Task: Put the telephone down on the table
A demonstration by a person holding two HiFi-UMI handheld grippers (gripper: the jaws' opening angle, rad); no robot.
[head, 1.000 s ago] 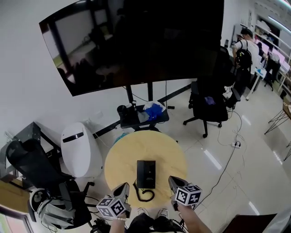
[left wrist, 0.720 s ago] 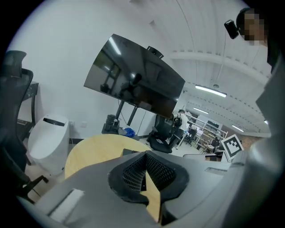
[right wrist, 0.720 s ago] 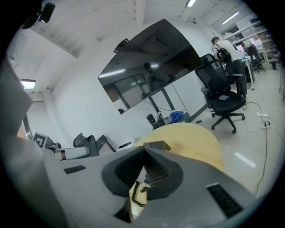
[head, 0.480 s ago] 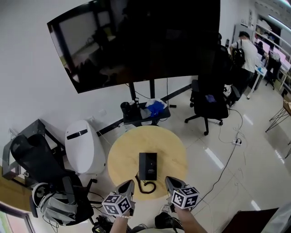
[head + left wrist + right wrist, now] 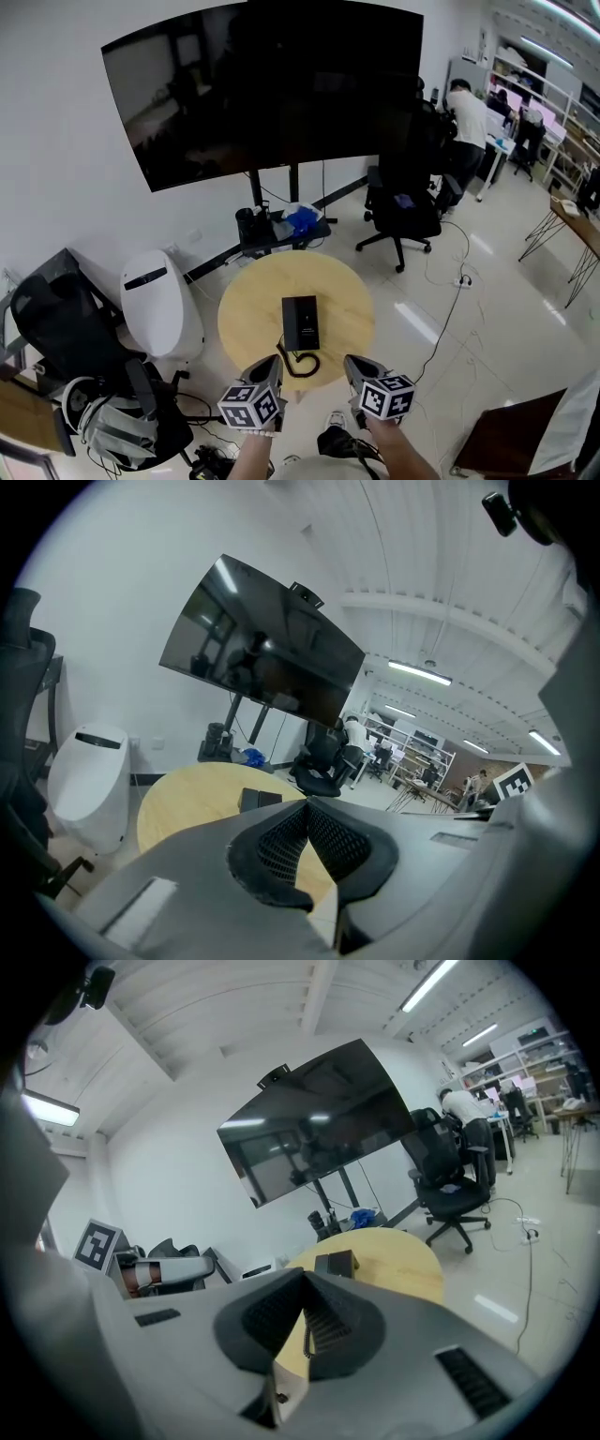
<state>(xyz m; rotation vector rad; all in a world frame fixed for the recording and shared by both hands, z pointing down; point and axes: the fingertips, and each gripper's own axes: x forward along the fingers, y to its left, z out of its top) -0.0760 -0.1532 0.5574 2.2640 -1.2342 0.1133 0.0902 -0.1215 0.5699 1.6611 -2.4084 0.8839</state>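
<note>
nearest the camera, two forearms come up from the bottom edge of the head view, each holding a marker-cubed tool. the left hand-held gripper (image 5: 271,366) has its jaws pressed together with nothing between them; in its own view the ribbed pads meet at the tip. the right hand-held gripper (image 5: 353,366) also looks pressed together and empty, with its pads touching at the tip and only a sliver of desk showing through the gap further back. both point forward and a little downward, side by side at the near rim of the desk (image 5: 251,309), clear of everything on it.

the desk is round with a pale wooden top. the telephone (image 5: 300,322) is black and lies flat near the middle of the top. its coiled cord (image 5: 298,362) curls toward the near edge and ends between the two tools, touching neither.

left of the desk stands a white rounded unit (image 5: 159,305), perhaps an air purifier, though that is hard to tell from here. further left is a black chair (image 5: 56,328).

beyond the desk, a low tray (image 5: 281,232) on the screen stand holds some dark items and something blue. a large dark screen (image 5: 272,84) rises above it against the white wall. to the right is a black office chair (image 5: 403,211) on the glossy floor, with a power strip (image 5: 459,281) and its cable nearby. farthest off, a person in a white top (image 5: 466,108) stands at a workbench.
</note>
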